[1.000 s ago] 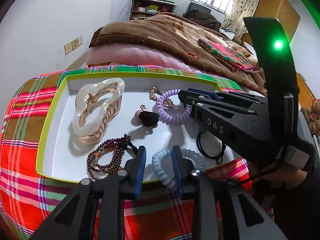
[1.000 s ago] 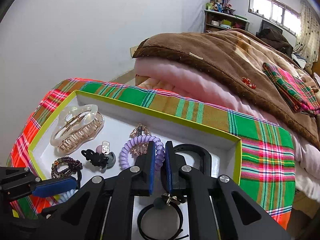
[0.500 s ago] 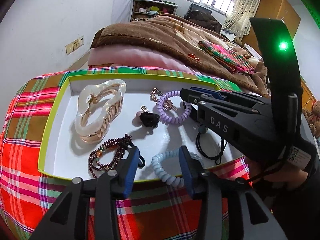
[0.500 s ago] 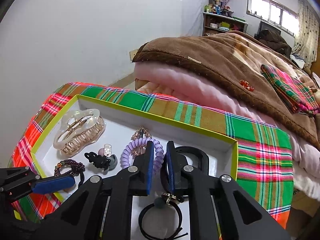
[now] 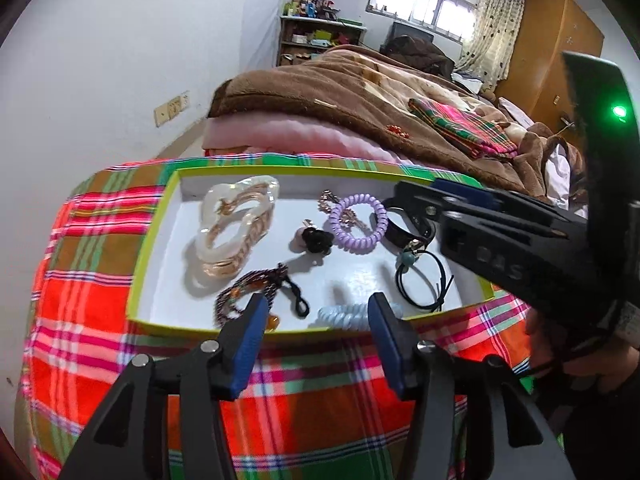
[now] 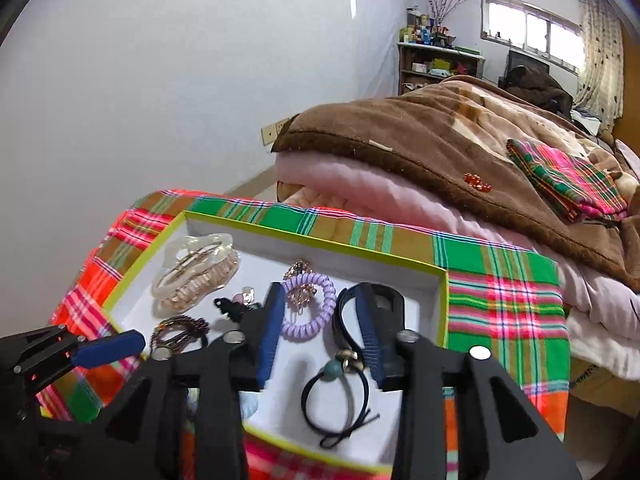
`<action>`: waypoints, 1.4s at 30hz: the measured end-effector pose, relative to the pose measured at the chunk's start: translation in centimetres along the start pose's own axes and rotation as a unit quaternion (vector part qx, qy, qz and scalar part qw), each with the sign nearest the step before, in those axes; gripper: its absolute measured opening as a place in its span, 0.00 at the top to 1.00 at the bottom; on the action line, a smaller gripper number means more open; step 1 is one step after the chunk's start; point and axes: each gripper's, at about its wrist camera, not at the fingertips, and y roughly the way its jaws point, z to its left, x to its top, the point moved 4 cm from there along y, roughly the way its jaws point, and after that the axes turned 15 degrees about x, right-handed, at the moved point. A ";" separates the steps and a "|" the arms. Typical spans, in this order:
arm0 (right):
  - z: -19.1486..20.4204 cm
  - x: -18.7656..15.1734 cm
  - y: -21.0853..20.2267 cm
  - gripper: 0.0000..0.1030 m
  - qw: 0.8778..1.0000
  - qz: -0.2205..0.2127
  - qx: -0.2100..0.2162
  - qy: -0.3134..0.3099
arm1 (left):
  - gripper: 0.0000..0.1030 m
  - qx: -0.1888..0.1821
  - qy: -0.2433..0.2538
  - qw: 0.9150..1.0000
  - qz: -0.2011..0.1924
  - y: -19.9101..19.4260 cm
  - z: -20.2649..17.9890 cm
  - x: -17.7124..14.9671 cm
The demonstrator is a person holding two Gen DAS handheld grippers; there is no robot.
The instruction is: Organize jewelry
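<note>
A white tray with a lime rim (image 5: 136,280) (image 6: 442,312) sits on a plaid cloth. It holds a clear hair claw (image 5: 234,232) (image 6: 196,276), a purple coil tie (image 5: 358,222) (image 6: 308,306), a dark bead bracelet (image 5: 248,292) (image 6: 180,330), a black flower clip (image 5: 316,240), a pale blue coil tie (image 5: 352,316), a black hair tie with a bead (image 5: 420,280) (image 6: 334,400) and a black strap (image 6: 348,320). My left gripper (image 5: 316,340) is open and empty at the tray's near rim. My right gripper (image 6: 320,332) is open and empty over the tray's right part.
The plaid cloth (image 5: 80,280) covers the surface under the tray. Behind it lies a bed with a brown blanket (image 6: 440,132) and a pink one (image 5: 288,136). A folded plaid cloth (image 6: 568,176) and a small orange item (image 6: 476,182) lie on the blanket.
Both grippers have opened. The left one let go of the pale blue coil tie and drew back to the tray's near rim. The right one opened wide over the black strap.
</note>
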 end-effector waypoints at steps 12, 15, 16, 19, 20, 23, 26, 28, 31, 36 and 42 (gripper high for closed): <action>2.6 -3.2 -6.1 0.62 0.999 -0.044 -0.010 0.011 | 0.43 0.053 -0.016 0.997 -0.045 -3.6 1.9 -2.4; 3.5 -4.3 -7.4 0.62 0.998 -0.054 -0.019 0.012 | 0.40 0.063 -0.022 0.996 -0.055 -4.4 2.5 -3.3; 3.8 -4.7 -7.7 0.62 0.998 -0.056 -0.025 0.011 | 0.40 0.067 -0.027 0.996 -0.056 -4.6 2.7 -3.6; 4.5 -6.0 -8.3 0.61 0.998 -0.055 -0.035 0.013 | 0.39 0.078 -0.030 0.995 -0.061 -5.2 3.1 -4.4; 4.7 -6.5 -8.5 0.60 0.998 -0.054 -0.037 0.013 | 0.39 0.082 -0.028 0.994 -0.064 -5.5 3.2 -4.7; 5.4 -7.9 -9.1 0.54 0.998 -0.055 -0.040 0.014 | 0.39 0.089 -0.023 0.993 -0.069 -5.9 3.3 -5.6; 6.0 -9.0 -9.5 0.54 0.997 -0.058 -0.045 0.017 | 0.39 0.100 -0.020 0.992 -0.072 -6.4 3.4 -6.5; 6.4 -9.7 -9.9 0.53 0.997 -0.062 -0.045 0.022 | 0.39 0.111 -0.018 0.991 -0.073 -6.7 3.4 -7.0; 6.9 -10.7 -10.1 0.53 0.996 -0.061 -0.053 0.023 | 0.39 0.107 -0.022 0.991 -0.077 -7.3 3.5 -7.8; 7.6 -12.0 -10.6 0.52 0.996 -0.060 -0.056 0.028 | 0.39 0.115 -0.026 0.990 -0.077 -7.6 3.8 -8.7; 8.0 -13.3 -10.7 0.52 0.996 -0.061 -0.060 0.036 | 0.39 0.117 -0.020 0.991 -0.069 -7.6 3.6 -9.7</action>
